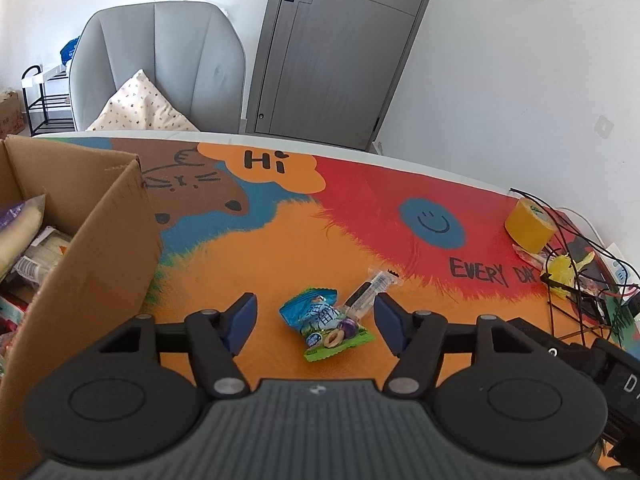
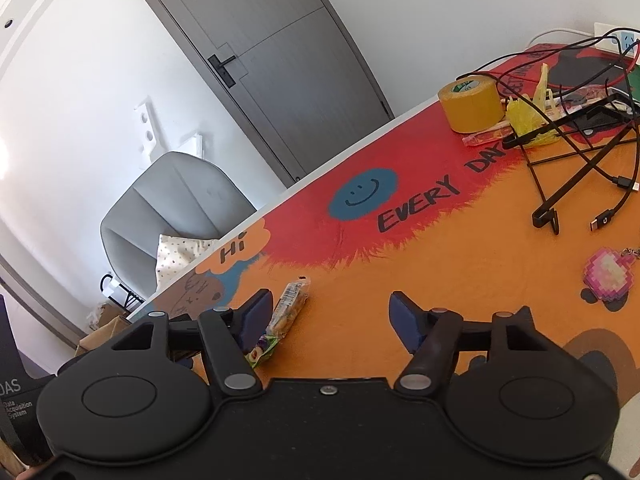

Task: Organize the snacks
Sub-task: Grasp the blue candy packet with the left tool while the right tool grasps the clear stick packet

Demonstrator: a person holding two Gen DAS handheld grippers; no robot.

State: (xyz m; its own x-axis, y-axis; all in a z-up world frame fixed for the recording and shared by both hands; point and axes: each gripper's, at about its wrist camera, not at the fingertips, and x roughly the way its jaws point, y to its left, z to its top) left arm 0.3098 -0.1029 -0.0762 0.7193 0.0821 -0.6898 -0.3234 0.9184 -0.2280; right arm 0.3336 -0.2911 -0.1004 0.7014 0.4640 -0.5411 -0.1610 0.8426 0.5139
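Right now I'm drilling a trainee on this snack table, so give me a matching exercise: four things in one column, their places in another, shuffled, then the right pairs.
Things:
1. plum snack packet
2. clear stick wrapper
3. yellow tape roll
4. cardboard box

Places:
A. far right, beside the tangled cables
B. left edge of the table, already holding snacks
C. between the open left gripper fingers
D. leaning against the packet's far right side

Pairs: 1-C, 2-D, 3-A, 4-B
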